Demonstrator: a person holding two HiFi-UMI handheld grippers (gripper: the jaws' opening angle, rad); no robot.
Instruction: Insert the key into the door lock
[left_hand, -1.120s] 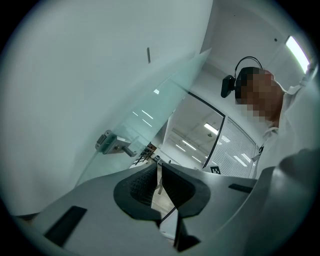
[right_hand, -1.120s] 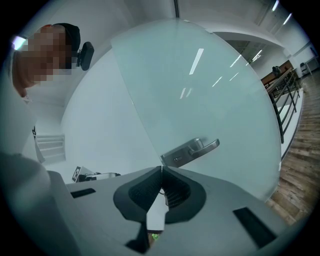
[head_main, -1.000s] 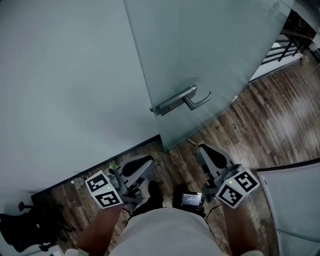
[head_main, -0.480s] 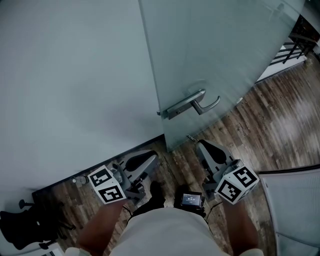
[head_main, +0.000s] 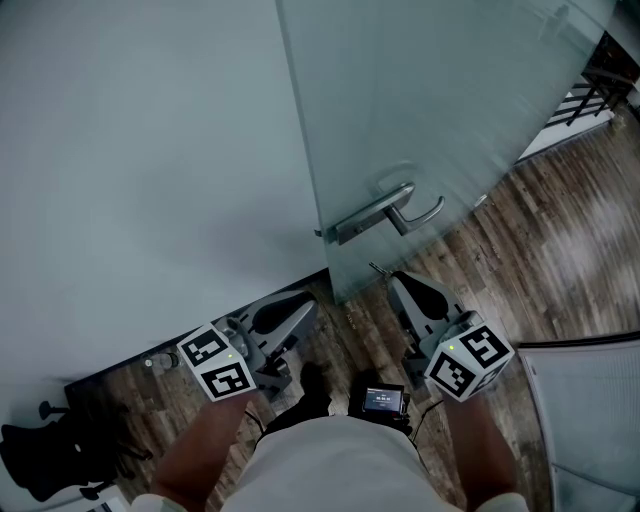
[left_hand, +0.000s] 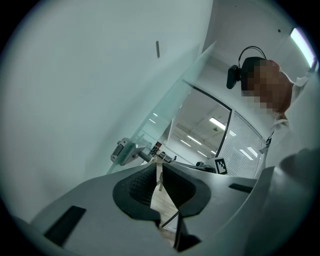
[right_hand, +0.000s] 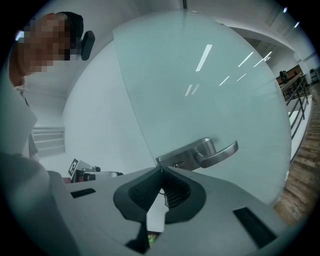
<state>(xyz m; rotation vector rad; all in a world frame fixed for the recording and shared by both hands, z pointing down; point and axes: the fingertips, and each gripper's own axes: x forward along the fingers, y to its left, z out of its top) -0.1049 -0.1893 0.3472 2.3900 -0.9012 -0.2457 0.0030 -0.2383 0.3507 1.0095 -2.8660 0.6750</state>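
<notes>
A frosted glass door (head_main: 430, 90) carries a metal lever handle (head_main: 388, 212) on a long plate. The right gripper view shows the handle (right_hand: 217, 150) and the keyhole (right_hand: 175, 164) on the plate just beyond the jaw tips. My right gripper (head_main: 388, 280) is shut on a small key (head_main: 374, 268) whose tip sticks out toward the door, below the handle and apart from it. My left gripper (head_main: 300, 312) hangs lower left by the door's edge. Its jaws are almost together and opening slightly, and I cannot tell what the thin sliver in the gap is.
A pale wall (head_main: 130, 150) meets the door on the left. Wood floor (head_main: 560, 240) runs to the right, with a railing (head_main: 595, 75) far back. A dark chair base (head_main: 40, 450) lies lower left and a white slatted panel (head_main: 590, 420) lower right.
Both grippers have moved a little closer to the door, and the key tip is nearer the handle plate. Neither grip has changed visibly.
</notes>
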